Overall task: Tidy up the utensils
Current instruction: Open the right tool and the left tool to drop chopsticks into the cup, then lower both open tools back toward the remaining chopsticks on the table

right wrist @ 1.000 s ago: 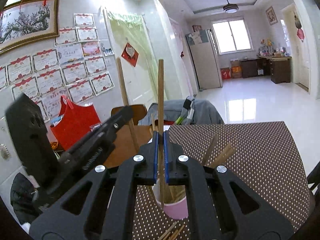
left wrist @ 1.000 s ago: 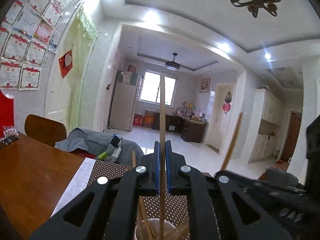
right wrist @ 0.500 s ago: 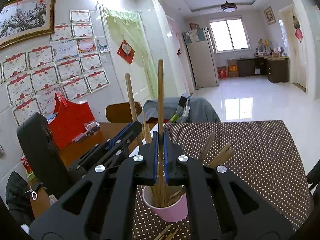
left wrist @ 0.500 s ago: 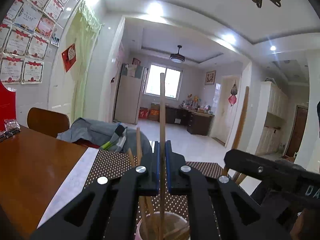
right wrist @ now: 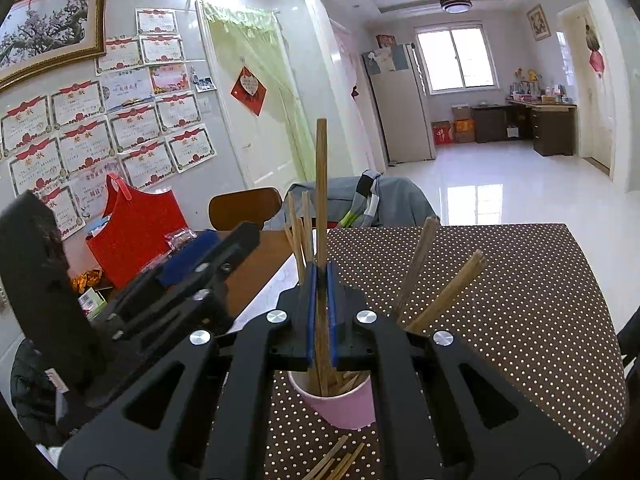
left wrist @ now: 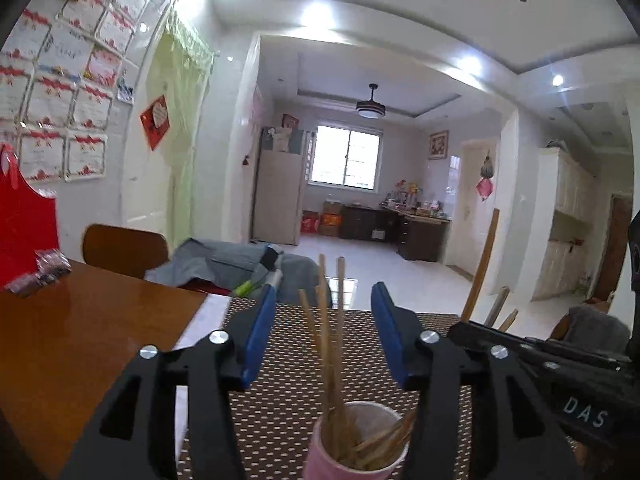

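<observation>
Dotted tablecloth (right wrist: 500, 300) below, pink cup (right wrist: 340, 408) holding the chopsticks. Left gripper (left wrist: 324, 328), jaws opening, nothing pinched. Right gripper (right wrist: 319, 312) clamps one chopstick (right wrist: 321, 184) upright, tip inside the cup; push sideways and the light cup probably tips, spilling everything.

My left gripper (left wrist: 324, 320) points almost level, jaws opening and pressing on nothing; my right gripper (right wrist: 319, 276) tilts slightly down, jaws pinched tight.

Upright chopsticks (left wrist: 334, 344) crowd the pink cup (right wrist: 344, 402), blocking its mouth; loose chopsticks (right wrist: 338, 462) litter the near side, while the dotted worktop (right wrist: 520, 300) beyond lies open.
</observation>
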